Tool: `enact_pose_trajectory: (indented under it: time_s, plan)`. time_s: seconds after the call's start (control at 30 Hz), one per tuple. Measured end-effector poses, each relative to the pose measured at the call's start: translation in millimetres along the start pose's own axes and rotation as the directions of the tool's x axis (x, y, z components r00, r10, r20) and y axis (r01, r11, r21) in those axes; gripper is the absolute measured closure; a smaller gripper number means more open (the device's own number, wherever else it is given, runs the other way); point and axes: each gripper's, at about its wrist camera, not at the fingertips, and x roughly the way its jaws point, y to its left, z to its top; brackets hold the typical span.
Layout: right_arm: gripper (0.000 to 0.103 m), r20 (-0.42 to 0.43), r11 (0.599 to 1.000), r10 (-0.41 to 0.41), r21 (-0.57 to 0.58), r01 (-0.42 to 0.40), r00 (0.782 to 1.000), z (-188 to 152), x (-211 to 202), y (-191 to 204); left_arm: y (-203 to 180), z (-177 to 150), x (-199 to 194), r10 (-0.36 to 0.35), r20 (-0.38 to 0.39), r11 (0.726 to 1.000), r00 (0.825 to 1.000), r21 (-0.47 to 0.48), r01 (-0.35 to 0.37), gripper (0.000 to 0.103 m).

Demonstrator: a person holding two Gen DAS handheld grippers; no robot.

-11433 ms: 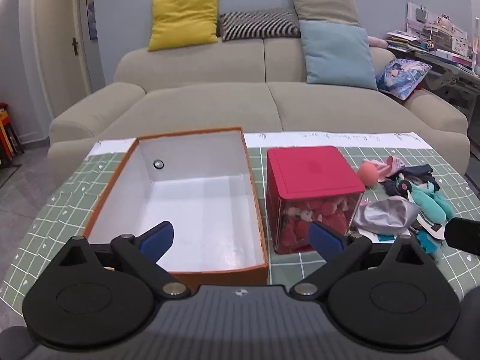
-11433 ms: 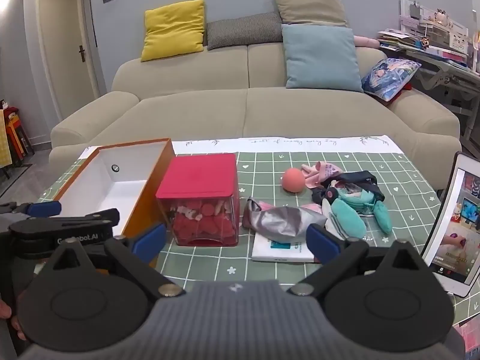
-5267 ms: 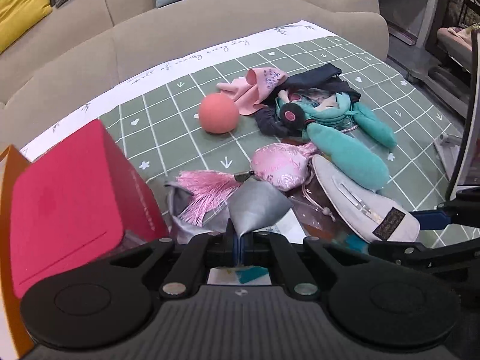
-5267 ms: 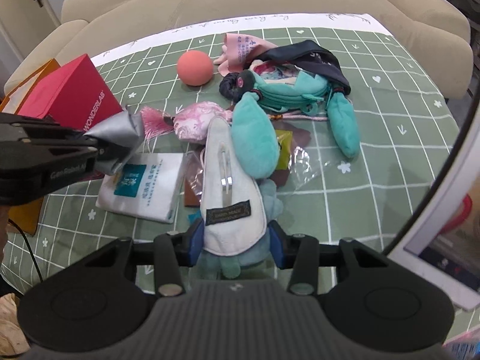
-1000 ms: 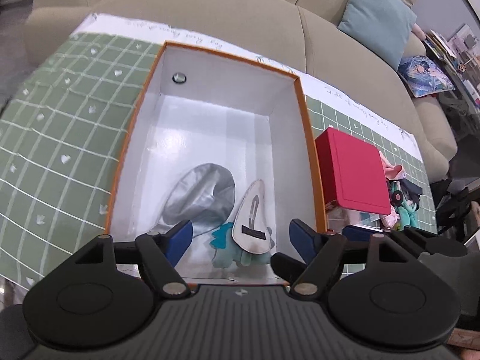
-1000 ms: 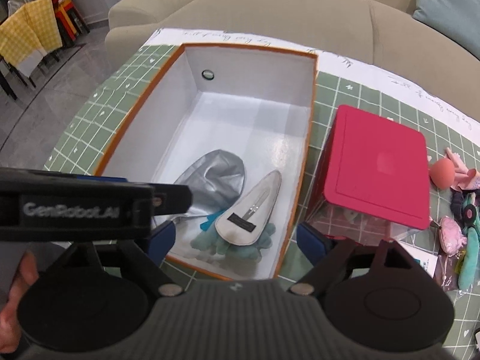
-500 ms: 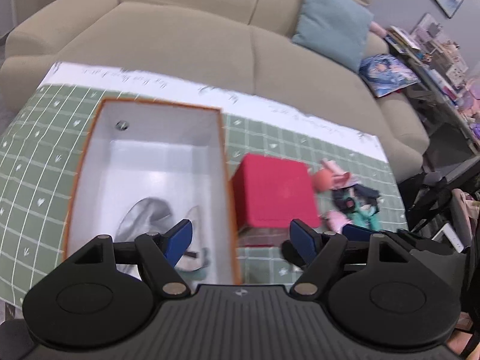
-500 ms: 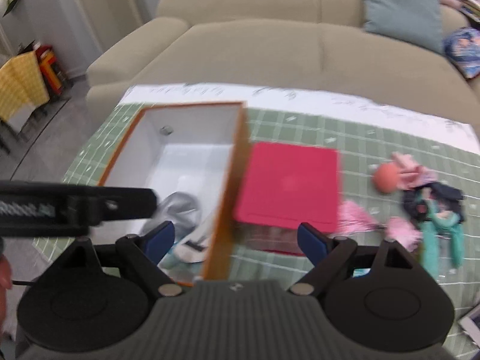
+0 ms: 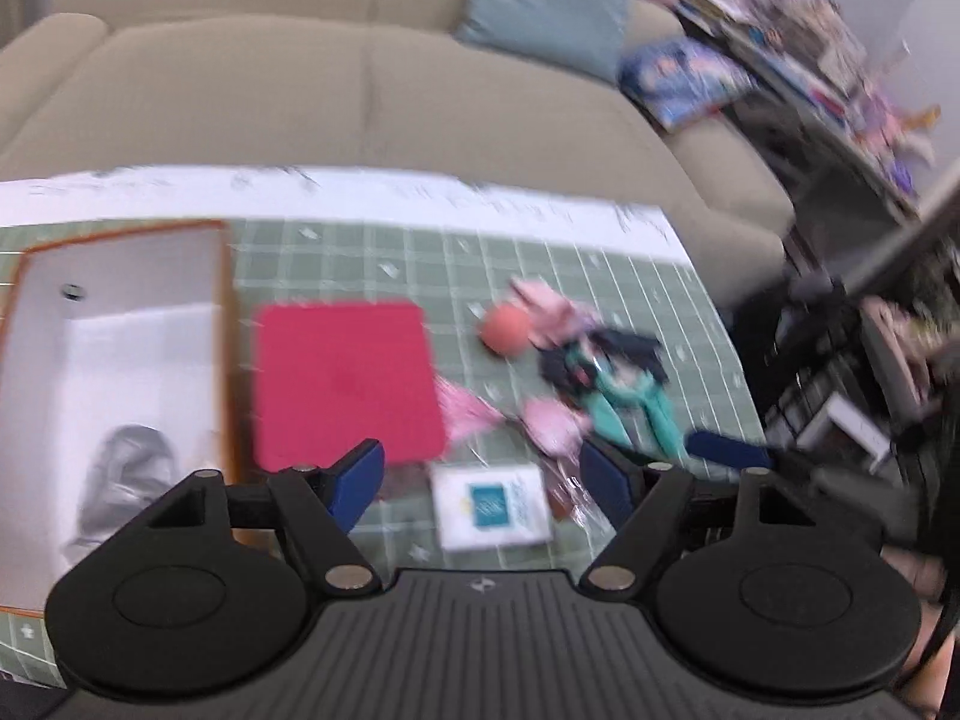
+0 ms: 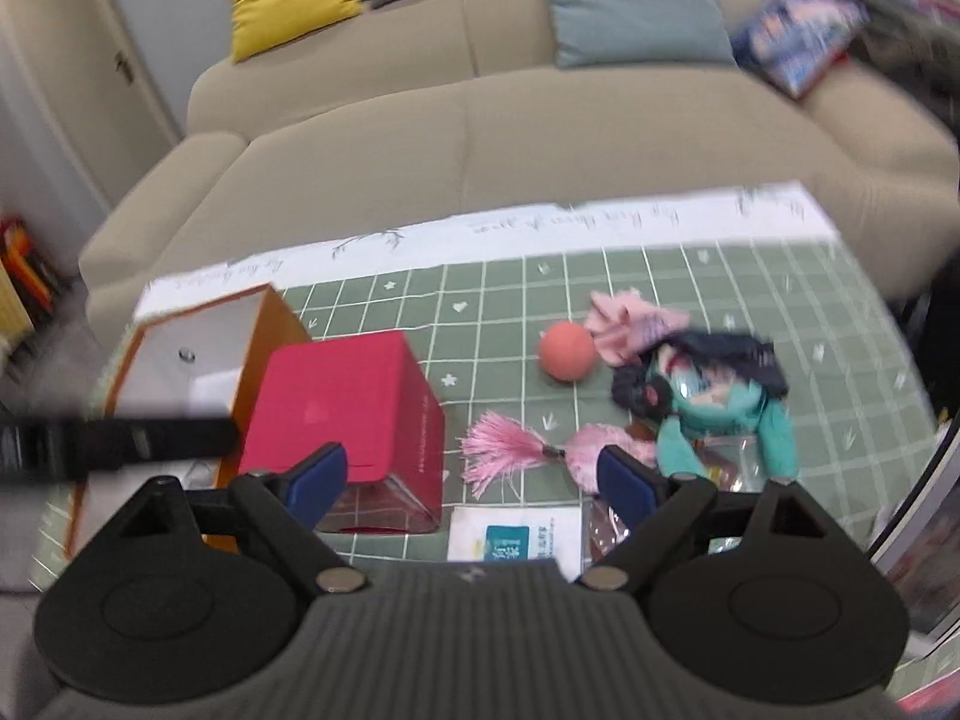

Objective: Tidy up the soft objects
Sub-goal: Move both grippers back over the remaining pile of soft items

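The orange box point(image 9: 223, 324) with a white inside stands at the left and holds the silver pouch point(image 9: 123, 468). Soft things lie on the green mat to the right: an orange ball point(image 10: 566, 351), pink cloth point(image 10: 630, 321), a teal plush doll point(image 10: 714, 405) and a pink tasselled pouch point(image 10: 510, 447). My left gripper point(image 9: 483, 477) is open and empty, high over the red box point(image 9: 342, 378). My right gripper point(image 10: 471, 480) is open and empty above the mat, near the tassel. Both views are blurred.
A red-lidded clear box point(image 10: 348, 405) stands between the orange box point(image 10: 264, 330) and the soft things. A white packet point(image 10: 516, 537) lies at the mat's near edge. A tablet point(image 10: 924, 516) stands at the right. A beige sofa point(image 10: 540, 138) runs behind the table.
Both grippers have swung right, away from the orange box toward the pile of soft things. Both stay open and empty. The silver pouch and grey case stay in the orange box.
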Motion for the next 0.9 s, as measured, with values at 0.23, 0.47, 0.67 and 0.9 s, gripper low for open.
enact_pose_trajectory:
  time_s: [0.23,0.47,0.67,0.9]
  plan:
    - [0.015,-0.043,0.995,-0.022,0.1,0.026,0.999,-1.2,36.1,-73.1,-36.2,-19.5,50.0,-0.017,-0.099,0.998,0.995,0.056,0.022,0.015]
    - [0.016,-0.136,0.974,0.058,0.224,-0.026,0.989,-4.6,106.6,-125.9,-75.3,-54.3,91.4,0.083,-0.083,0.946,0.993,0.321,-0.052,0.015]
    - [0.02,-0.229,0.982,-0.036,0.172,0.077,0.973,-23.9,155.1,-146.5,-87.8,-79.6,134.0,0.035,-0.108,0.865,0.994,0.502,0.024,0.015]
    - [0.043,-0.214,0.976,-0.012,0.208,0.058,0.977,-31.6,163.2,-162.6,-87.2,-85.6,168.3,0.112,-0.129,0.796,0.985,0.606,-0.011,0.015]
